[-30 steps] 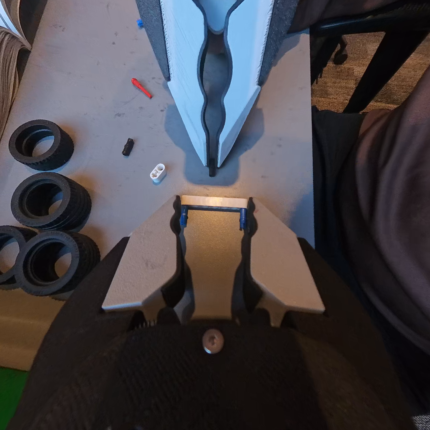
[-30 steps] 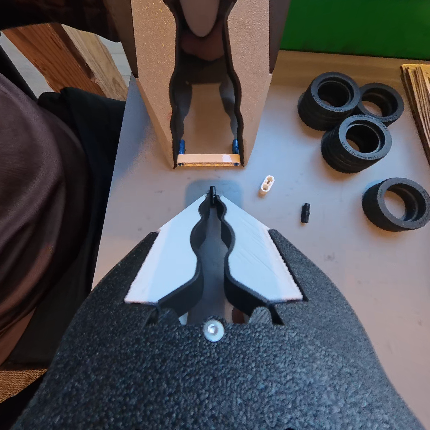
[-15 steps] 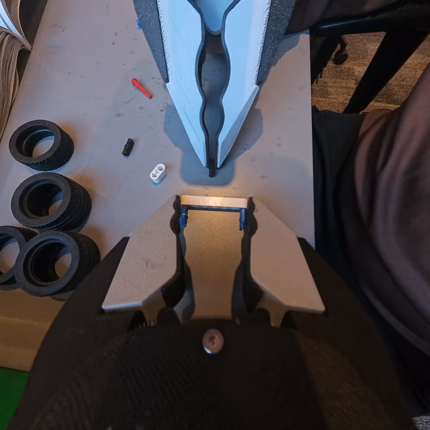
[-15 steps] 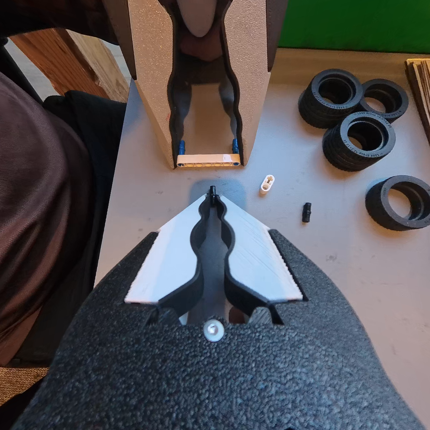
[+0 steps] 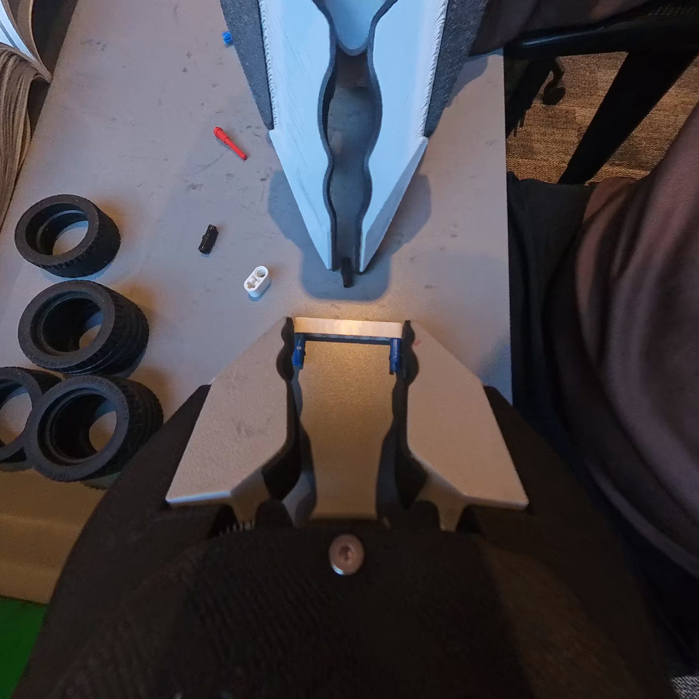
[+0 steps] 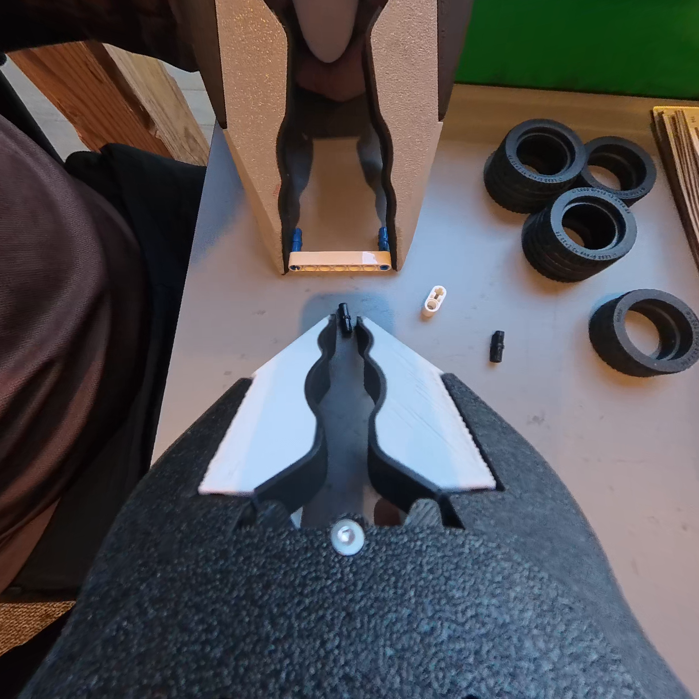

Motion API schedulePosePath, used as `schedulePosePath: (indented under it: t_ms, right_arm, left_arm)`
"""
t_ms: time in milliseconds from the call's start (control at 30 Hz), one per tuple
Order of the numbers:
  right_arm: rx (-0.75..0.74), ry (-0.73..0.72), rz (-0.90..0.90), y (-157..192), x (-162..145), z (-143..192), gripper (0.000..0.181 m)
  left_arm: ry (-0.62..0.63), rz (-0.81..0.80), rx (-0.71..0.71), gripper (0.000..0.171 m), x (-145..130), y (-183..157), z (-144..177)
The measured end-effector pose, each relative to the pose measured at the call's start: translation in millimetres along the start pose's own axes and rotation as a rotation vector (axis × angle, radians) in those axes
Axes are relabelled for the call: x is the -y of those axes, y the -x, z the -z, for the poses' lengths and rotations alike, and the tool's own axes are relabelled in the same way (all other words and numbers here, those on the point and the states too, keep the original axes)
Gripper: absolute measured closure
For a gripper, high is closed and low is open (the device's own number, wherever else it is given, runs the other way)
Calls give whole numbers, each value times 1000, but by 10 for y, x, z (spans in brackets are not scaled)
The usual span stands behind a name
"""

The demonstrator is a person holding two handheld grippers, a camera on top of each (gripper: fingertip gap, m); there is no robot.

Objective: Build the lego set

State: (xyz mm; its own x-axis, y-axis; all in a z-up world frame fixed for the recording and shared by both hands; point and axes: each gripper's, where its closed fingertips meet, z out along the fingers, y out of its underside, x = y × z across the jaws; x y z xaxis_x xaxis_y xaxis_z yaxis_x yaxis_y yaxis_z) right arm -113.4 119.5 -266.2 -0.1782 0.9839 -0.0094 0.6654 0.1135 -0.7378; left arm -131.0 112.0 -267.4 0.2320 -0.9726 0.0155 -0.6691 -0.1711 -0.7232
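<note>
Grey table (image 5: 132,94) underfoot, brown carpet (image 5: 529,159) at two o'clock, green wall (image 6: 567,41) at one, warm light.

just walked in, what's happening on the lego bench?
Mid-assembly. The left gripper clamps a white beam by its ends, with blue pins in both end holes. The right gripper pinches a black pin, aimed at the beam with a gap between. Tires, a white connector and another black pin lie loose on the table.
</note>
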Motion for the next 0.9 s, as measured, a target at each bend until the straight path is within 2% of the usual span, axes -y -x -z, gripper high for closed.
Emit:
schedulePosePath:
  t_ms: [467, 567, 900]
  right_arm:
    - [20, 3, -24, 13, -26, 17, 169]
    - [16, 4, -43, -11, -28, 14, 177]
    - [-23, 3, -19, -32, -24, 17, 177]
  left_arm:
    - [0, 1, -1, 117, -1, 0, 1]
    - [0, 0, -1, 117, -1, 0, 1]
    - [3, -12, -7, 113, -7, -21, 6]
